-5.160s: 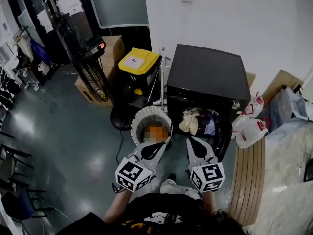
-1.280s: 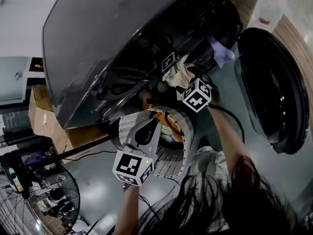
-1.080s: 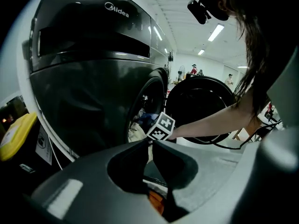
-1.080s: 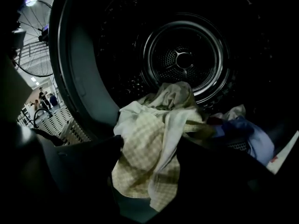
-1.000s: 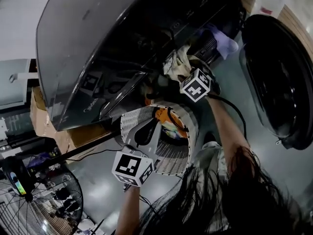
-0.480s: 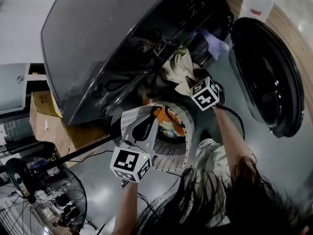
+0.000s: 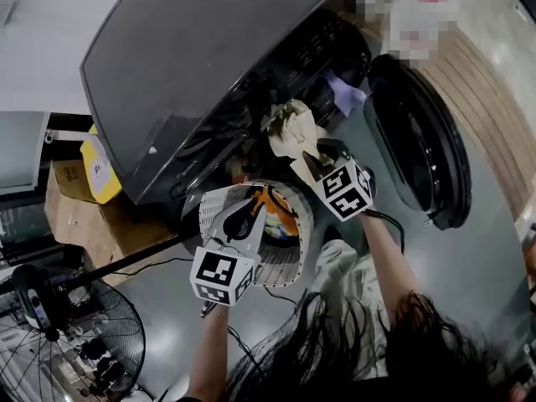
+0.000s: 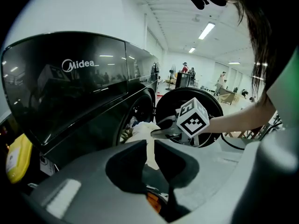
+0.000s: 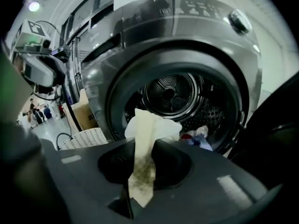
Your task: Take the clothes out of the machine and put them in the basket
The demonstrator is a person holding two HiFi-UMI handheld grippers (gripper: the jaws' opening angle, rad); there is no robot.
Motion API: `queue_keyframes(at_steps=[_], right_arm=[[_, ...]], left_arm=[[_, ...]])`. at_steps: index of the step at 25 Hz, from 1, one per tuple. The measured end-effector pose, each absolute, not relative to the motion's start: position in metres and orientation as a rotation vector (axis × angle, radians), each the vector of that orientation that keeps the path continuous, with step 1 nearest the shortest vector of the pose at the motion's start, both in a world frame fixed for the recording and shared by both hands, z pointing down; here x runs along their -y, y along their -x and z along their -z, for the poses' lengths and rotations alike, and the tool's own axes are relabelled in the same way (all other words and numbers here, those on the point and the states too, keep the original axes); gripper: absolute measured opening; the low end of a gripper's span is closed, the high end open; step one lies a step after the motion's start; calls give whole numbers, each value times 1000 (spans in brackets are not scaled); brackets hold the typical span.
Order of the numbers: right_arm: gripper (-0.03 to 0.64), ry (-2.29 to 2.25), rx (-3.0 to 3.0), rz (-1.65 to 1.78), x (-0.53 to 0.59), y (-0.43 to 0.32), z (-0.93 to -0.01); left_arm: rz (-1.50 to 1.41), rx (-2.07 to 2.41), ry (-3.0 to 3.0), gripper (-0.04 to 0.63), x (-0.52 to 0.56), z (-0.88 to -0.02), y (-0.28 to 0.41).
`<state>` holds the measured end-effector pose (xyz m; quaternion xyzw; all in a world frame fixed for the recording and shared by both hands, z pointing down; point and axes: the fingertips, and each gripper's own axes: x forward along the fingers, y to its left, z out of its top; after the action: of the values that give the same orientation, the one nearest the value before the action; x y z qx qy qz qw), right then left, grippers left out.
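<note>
Cloth, cream and crumpled, hangs just outside the drum mouth of the black front-loading washing machine, pinched tight in the right gripper. Its round dark door stands wide open. Below the mouth sits the white lattice plastic basket; the left gripper hovers above it, jaws a slit apart, empty, over glossy grey floor.

One brand name legible
"Midea" logo, pale letters, on the machine front, up and left of its door opening; the machine's panel print is too small to read.
</note>
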<state>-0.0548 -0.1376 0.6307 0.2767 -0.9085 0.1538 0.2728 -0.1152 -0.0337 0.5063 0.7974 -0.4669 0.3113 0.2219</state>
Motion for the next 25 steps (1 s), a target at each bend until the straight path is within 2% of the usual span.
queue_keyframes(at_steps=[6, 25], right_arm=[[95, -661, 2461, -333, 130, 43, -580], [94, -509, 2577, -174, 105, 12, -422]], left_arm=[[-820, 1339, -2175, 78, 38, -483, 104], [-762, 1505, -2053, 112, 8, -440, 81]])
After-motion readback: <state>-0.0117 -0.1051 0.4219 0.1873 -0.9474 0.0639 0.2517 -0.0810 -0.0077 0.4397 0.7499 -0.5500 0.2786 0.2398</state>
